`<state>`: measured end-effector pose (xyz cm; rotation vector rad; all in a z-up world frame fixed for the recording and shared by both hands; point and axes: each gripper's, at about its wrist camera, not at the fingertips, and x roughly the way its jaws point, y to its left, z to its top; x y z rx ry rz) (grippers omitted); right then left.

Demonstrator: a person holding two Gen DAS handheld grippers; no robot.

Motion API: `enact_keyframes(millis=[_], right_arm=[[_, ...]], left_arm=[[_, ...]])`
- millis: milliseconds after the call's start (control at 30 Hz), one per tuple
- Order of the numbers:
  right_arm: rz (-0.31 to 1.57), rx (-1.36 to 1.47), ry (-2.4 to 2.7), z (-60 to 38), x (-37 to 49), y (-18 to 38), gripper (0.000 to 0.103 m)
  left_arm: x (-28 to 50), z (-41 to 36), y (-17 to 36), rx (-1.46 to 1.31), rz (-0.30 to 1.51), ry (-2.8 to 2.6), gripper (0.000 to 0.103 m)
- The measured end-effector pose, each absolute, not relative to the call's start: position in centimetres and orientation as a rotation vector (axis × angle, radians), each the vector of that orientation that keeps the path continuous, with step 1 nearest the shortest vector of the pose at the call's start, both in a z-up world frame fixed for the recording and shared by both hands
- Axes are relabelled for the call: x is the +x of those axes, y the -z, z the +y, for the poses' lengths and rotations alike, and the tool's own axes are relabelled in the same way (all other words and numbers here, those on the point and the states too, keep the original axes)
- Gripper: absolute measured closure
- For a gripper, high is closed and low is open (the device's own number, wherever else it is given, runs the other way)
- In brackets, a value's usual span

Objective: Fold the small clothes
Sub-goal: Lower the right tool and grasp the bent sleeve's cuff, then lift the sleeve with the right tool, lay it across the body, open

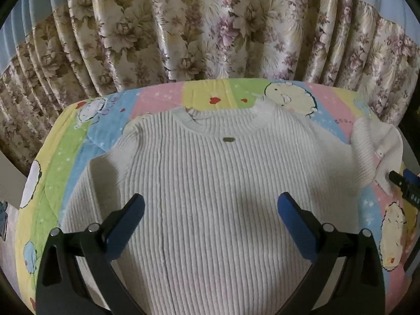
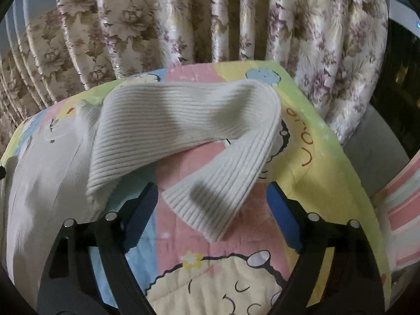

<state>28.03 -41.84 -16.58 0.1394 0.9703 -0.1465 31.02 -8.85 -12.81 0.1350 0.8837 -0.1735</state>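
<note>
We see the white ribbed sweater (image 1: 210,183) lying face up on the cartoon quilt (image 1: 65,141), collar toward the floral curtain (image 1: 183,26). Our left gripper (image 1: 210,210) hovers released over its chest. Our right gripper (image 2: 210,199) is nearer the doubled-back sleeve (image 2: 189,131), its spread jaws flanking the cuff (image 2: 210,204), whose long axis runs toward us; contact is unclear.

Sweater (image 1: 210,183) showing as cream ribbed knit – matt, soft. Quilt (image 2: 315,157) looking like printed cotton, stitched, matt. Curtain (image 1: 210,26) giving off satin sheen. Gripper fingers (image 1: 291,220) appearing as black plastic – blue textured pads, shiny metal pins.
</note>
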Motion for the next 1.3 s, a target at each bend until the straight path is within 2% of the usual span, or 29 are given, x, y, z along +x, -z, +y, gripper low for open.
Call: enact_keyframes(millis=[67,100,167,200,233,533,767,967,1200,1300], right_arm=[[0.998,0.169,0.137,-42.2,28.3,17.3,0.049],[1.015,0.187,0.132,-42.3,28.4,17.7,0.056],[1.036,0.218,0.120,-42.5,28.7,18.3,0.078],[1.039,0.232,0.109,-42.6,28.8,18.4,0.084],[1.036,0.238,0.104,-42.6,28.8,18.4,0.095],[0.913,0.204,-0.021,-37.9,28.4,12.6,0.096],[0.895,0.171,-0.270,-28.7,29.1,8.5,0.096],[0.975,0.170,-0.465,-19.4,28.4,9.4,0.096],[1.076,0.140,-0.575,-11.4,27.4,13.3,0.096],[1.077,0.132,-0.568,-11.1,27.3,13.9,0.086]], left_arm=[[31.0,-9.0,13.0,0.148,0.878,0.177,0.002],[30.9,-9.1,13.1,0.152,0.875,0.179,0.002],[30.8,-9.2,13.1,0.167,0.865,0.187,0.002],[30.7,-9.2,13.1,0.177,0.856,0.184,0.002],[30.6,-9.2,13.0,0.190,0.848,0.178,0.002],[30.4,-7.8,12.1,0.206,0.837,0.142,0.002],[30.2,-6.1,10.5,0.208,0.821,0.115,0.002],[29.8,-2.8,9.2,0.175,0.824,0.063,0.002],[29.9,-0.2,9.8,0.200,0.845,0.023,0.002],[29.8,0.3,10.6,0.191,0.871,0.035,0.002]])
